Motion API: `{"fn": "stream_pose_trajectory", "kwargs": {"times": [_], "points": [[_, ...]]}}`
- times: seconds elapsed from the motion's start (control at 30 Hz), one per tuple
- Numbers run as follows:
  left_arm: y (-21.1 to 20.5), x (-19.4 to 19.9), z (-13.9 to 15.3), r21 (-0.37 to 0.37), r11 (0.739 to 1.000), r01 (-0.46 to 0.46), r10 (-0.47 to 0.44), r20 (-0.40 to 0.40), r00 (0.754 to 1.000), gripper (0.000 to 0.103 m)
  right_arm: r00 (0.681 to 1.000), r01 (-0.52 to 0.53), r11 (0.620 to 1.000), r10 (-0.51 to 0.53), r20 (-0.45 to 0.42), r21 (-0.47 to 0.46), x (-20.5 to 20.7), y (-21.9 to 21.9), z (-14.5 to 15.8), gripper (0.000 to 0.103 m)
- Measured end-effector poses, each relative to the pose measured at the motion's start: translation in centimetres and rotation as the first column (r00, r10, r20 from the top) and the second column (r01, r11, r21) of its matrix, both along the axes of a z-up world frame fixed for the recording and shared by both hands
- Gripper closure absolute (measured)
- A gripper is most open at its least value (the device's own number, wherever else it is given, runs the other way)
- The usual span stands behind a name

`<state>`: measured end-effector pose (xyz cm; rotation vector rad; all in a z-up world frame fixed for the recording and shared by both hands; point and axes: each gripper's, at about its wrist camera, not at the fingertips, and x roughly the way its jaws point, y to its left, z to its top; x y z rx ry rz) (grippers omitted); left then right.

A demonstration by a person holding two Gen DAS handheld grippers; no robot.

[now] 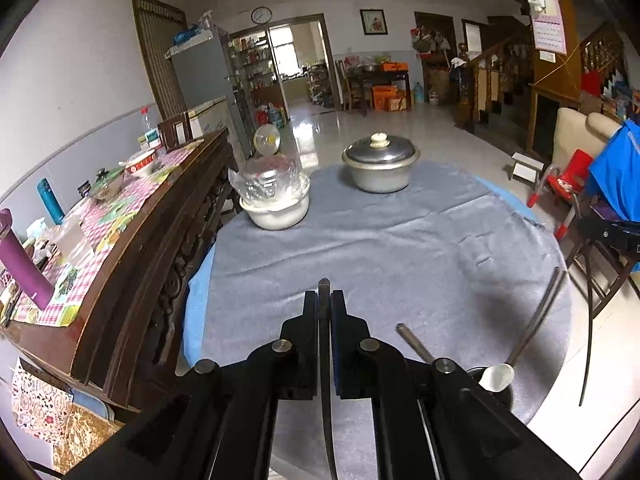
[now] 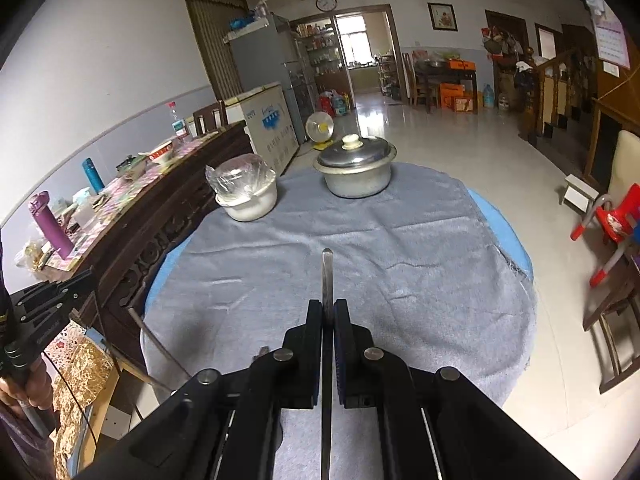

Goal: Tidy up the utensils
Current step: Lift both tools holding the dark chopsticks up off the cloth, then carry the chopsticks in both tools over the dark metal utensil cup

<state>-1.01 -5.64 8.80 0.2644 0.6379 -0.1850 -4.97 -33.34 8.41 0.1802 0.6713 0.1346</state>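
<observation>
Right now both of my claws are carrying, not picking. My left gripper is clamped tight on a thin dark chopstick whose tip pokes out just past the pads, and my right gripper is pinched on another slim metal stick that reaches further out over the cloth. So I judge the step in hand to be moving these two long utensils toward wherever they belong (I cannot see a holder or tray for them in either view).

Near the right edge of the left view, a white spoon rests in a dark cup, with a pair of chopsticks leaning up out of it, and a short grey rod lies close to my right-hand pad. That cup looks like the likely home, so the next move would call for swinging the sticks over it, tipping them down and only then letting go.

Underneath is a round table with a grey cloth over a blue cover. At the far side stand a lidded metal pot and, to its left, a white bowl wrapped in plastic. A dark wooden sideboard runs along the left, cluttered with bottles and bowls, and glossy tiled floor stretches away beyond.
</observation>
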Motion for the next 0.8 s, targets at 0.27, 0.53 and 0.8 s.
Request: {"fn": "stream_pose_trajectory", "kwargs": {"times": [0.27,0.53,0.8], "points": [[-0.6,-2.4,2.3,-0.007,0.999,0.035,-0.034,0.061,0.998,0.098,0.998,-0.025,1.0,0.025,0.058,-0.003,-2.3,1.2,2.1,0.097],[-0.7,-4.5,4.2,-0.026,0.997,0.07,-0.067,0.108,0.992,0.097,0.993,-0.051,0.999,0.051,0.108,0.0,-3.9,2.4,3.9,0.097],[-1.1,-6.2,5.6,-0.039,0.995,0.094,-0.087,0.148,0.985,0.097,0.985,-0.074,0.997,0.072,0.158,0.009,-5.3,3.2,5.3,0.097]]}}
